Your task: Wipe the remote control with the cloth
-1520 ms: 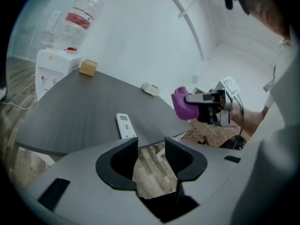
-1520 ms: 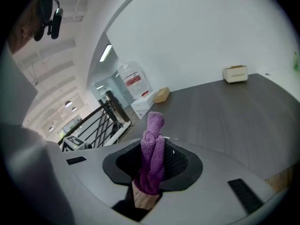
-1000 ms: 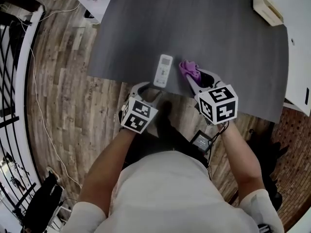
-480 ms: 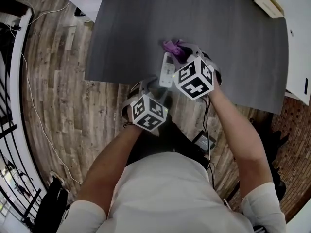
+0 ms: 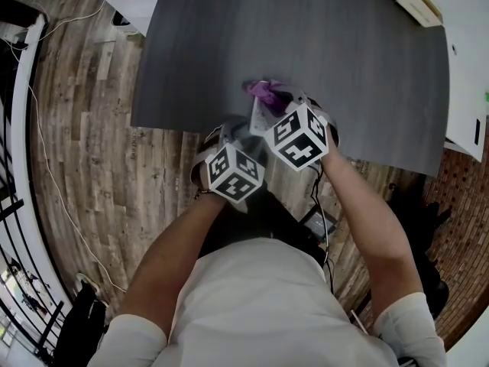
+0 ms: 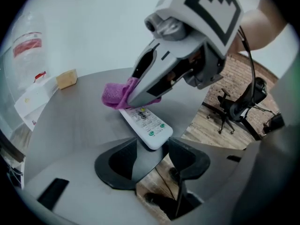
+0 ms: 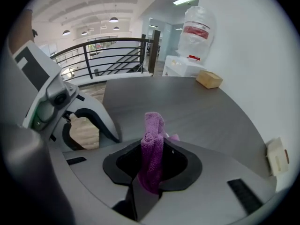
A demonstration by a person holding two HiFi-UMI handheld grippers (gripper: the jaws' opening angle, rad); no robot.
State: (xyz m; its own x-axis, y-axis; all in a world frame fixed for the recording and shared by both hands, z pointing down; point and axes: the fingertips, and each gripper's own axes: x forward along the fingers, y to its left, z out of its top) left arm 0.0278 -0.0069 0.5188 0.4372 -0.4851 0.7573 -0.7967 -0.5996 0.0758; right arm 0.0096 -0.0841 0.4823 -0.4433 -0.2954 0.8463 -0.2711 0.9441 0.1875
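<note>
A white remote control [image 5: 259, 118] lies on the dark grey table [image 5: 344, 60], its near end at the table's front edge. My left gripper [image 6: 151, 146] stands open with that near end of the remote [image 6: 145, 123] between its jaws; I see no firm press from the pads. My right gripper [image 5: 276, 98] is shut on a purple cloth [image 7: 153, 125]. In the left gripper view its tips [image 6: 136, 97] hold the cloth [image 6: 115, 95] down on the far half of the remote. The right gripper's cube hides part of the remote in the head view.
A tan box [image 5: 416, 2] sits at the table's far right corner. A white counter carries a plastic bag [image 7: 199, 29]. Wood floor with cables [image 5: 46, 167] and a black adaptor [image 5: 317, 216] lies below the front edge. An office chair [image 6: 234, 111] stands to the right.
My right gripper has carried the cloth leftward from beside the remote onto its far half. The left gripper has come up around the remote's near end.
</note>
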